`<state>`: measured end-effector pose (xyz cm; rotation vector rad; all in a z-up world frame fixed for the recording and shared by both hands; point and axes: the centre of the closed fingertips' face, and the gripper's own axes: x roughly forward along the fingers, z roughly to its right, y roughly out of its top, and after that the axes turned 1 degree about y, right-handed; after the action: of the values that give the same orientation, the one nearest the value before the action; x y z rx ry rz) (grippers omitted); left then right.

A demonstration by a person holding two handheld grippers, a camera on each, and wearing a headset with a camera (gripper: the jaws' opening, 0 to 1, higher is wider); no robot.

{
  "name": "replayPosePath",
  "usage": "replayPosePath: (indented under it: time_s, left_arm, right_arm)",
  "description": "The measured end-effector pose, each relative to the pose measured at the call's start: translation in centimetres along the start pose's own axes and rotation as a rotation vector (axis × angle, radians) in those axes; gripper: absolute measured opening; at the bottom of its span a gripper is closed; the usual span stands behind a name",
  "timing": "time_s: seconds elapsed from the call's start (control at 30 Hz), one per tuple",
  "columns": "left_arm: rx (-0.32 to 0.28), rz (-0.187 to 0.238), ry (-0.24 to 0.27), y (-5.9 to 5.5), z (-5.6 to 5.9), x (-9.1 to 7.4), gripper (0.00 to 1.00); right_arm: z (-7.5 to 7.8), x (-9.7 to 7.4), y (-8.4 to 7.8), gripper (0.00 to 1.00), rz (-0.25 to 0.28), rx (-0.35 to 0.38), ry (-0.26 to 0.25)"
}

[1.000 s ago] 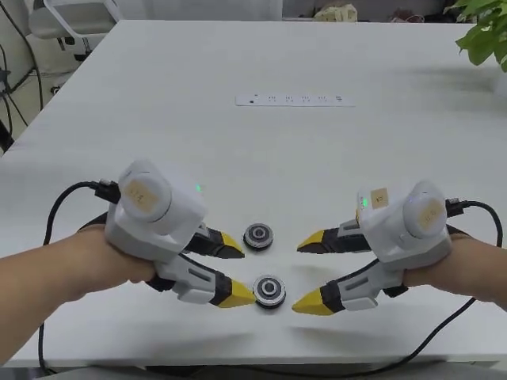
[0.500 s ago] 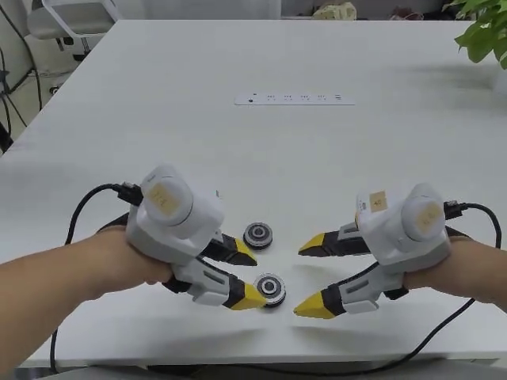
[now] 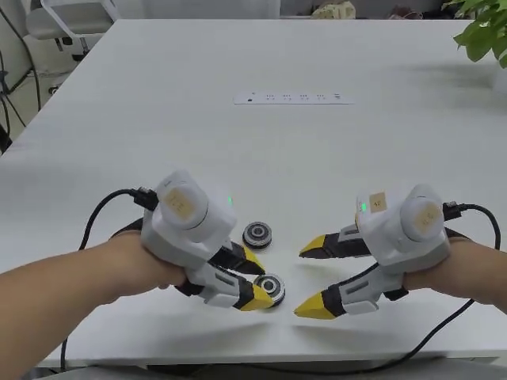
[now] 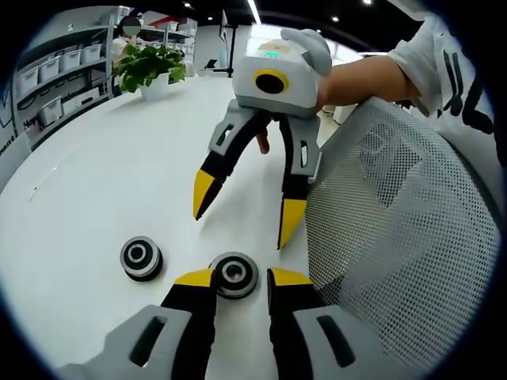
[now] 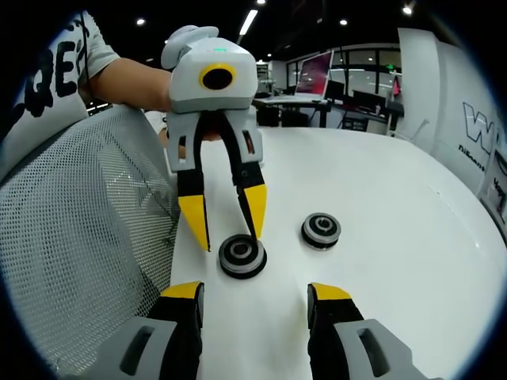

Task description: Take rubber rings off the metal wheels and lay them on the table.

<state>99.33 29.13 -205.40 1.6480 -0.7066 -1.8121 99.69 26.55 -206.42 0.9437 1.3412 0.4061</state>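
left gripper (image 3: 255,279) lower centre, jaws parted, empty | far wheel (image 3: 257,234) just above its tips | near wheel (image 3: 270,288) between those tips | rubber rings (image 5: 223,255) on both, likely soft, stretchy, grippy over stiff, heavier metal: pinch outer rim | right gripper (image 3: 310,278) lower right, jaws wide, empty

gap left gripper (image 3: 256,279) to right gripper (image 3: 303,281): open | near wheel (image 3: 272,286): between left jaws | far wheel (image 3: 257,234): unobstructed
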Motion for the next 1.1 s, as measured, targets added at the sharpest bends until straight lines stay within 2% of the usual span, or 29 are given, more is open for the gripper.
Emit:
replayPosePath:
  time_s: [0.23,0.53,0.77,0.97,1.0,1.1]
  left_arm:
    - [-0.013,0.009,0.011,-0.05,-0.1,0.24,0.16]
    - [0.037,0.015,0.053,-0.1,-0.39,0.43,0.11]
    - [0.068,0.024,0.067,-0.13,-0.43,0.46,0.11]
    - [0.098,0.021,0.087,-0.09,-0.51,0.53,0.09]
    - [0.106,0.022,0.089,-0.09,-0.49,0.54,0.09]
    - [0.099,0.025,0.092,-0.05,-0.5,0.52,0.09]
  right_arm:
    - [-0.01,0.05,-0.22,0.51,-0.003,0.006,0.0]
    - [-0.19,0.22,-0.08,0.5,-0.001,0.009,0.006]
    - [-0.32,0.35,-0.15,0.48,0.001,0.015,0.009]
    - [-0.42,0.62,0.18,0.45,0.019,0.029,0.012]
    - [-0.55,0.71,0.43,0.44,0.033,0.048,0.017]
    - [-0.5,0.85,0.56,0.43,0.041,0.06,0.02]
